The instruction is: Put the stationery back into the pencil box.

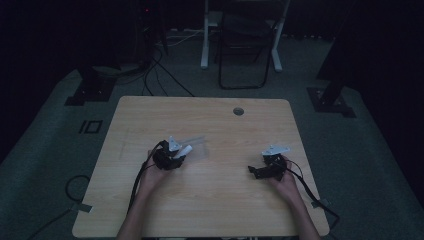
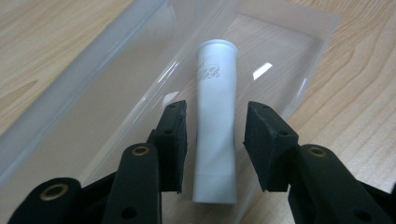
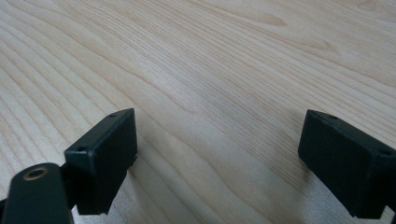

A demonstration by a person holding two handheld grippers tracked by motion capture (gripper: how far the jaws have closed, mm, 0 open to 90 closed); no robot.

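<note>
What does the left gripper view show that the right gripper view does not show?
Left gripper view: a white tube lies inside a clear plastic case, and the open left gripper has one jaw on each side of the tube, not yet closed on it. Right gripper view: the right gripper is open wide over bare wood, with nothing between its jaws. Both views share the light wooden table and two black jaws.

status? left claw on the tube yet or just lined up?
Done: left claw is lined up astride the white tube, which lies on a clear plastic sleeve. In hand: nothing; its jaws stand apart with gaps on both sides. Left: closing and lifting. Right claw sits open over bare table.
</note>
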